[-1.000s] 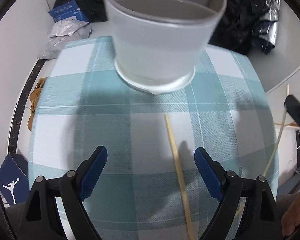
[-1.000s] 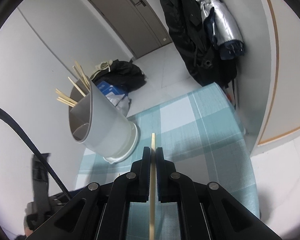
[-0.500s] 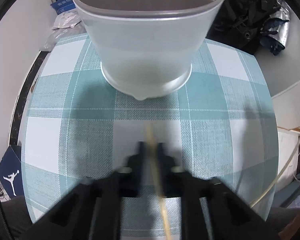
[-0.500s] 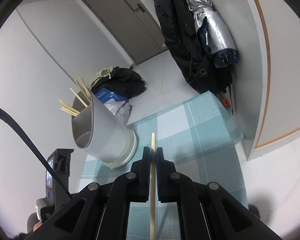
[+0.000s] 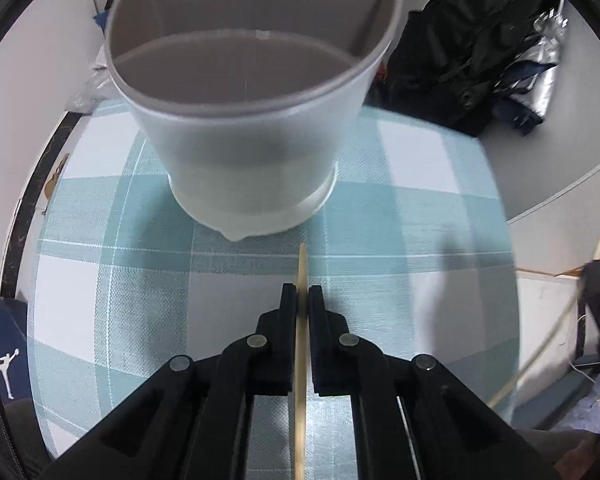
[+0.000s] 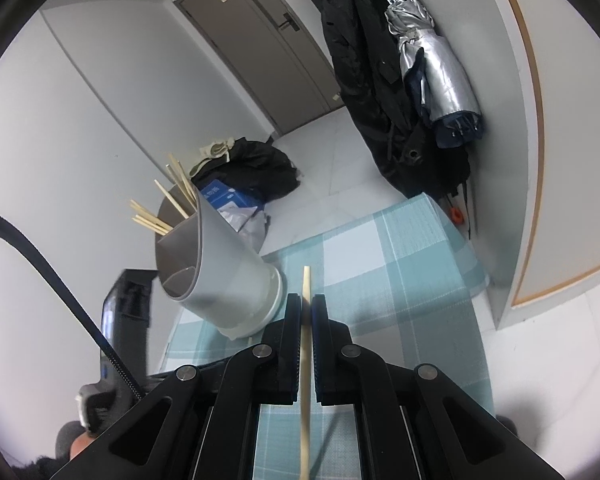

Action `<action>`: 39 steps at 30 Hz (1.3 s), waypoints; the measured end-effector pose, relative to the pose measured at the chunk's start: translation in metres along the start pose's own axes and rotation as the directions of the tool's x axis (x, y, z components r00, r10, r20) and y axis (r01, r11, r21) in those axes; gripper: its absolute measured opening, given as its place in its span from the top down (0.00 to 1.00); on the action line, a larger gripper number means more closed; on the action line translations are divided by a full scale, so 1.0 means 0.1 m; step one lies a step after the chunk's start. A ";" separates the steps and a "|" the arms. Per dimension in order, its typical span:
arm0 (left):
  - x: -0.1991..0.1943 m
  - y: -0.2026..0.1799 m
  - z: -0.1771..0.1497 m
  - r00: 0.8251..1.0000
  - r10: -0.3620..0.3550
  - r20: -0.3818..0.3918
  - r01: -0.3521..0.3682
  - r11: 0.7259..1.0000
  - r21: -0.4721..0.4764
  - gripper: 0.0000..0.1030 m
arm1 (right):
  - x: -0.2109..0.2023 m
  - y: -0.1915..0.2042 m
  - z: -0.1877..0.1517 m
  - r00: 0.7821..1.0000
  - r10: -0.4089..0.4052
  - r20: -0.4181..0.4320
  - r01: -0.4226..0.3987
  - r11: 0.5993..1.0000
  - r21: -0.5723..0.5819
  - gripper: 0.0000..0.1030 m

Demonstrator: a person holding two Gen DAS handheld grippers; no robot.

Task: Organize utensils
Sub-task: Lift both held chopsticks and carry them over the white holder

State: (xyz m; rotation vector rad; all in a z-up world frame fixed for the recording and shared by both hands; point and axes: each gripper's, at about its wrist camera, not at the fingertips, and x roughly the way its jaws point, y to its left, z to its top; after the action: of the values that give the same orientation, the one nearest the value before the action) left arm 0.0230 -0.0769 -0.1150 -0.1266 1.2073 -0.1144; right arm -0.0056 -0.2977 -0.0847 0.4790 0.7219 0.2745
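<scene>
Light: even, soft indoor | Shadows: faint under holder (image 5: 256, 152) on desk (image 5: 400, 208) | Glare: none | Blur: right edge of left wrist view smeared | Distortion: strong fisheye bowing, black corner vignette | Focus: centres sharp

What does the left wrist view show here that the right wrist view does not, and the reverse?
Left wrist only: the holder's empty front compartment, and the left gripper shut on a chopstick.

Right wrist only: chopsticks in the holder, a door, and the right gripper shut on another chopstick.

Both: the grey utensil holder on the checked tablecloth, and a hanging silver umbrella.
</scene>
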 end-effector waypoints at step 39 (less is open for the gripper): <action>-1.07 0.14 -0.23 0.924 -0.197 0.329 0.164 0.978 0.126 0.98 | -0.32 0.71 -0.29 0.992 0.032 0.125 -0.003 0.974 -0.226 0.96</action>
State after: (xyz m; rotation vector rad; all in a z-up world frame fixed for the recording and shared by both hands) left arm -0.0356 -0.0471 -0.0269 -0.1661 0.8405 -0.3003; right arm -0.0536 -0.2400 -0.0491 0.2840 0.5538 0.3351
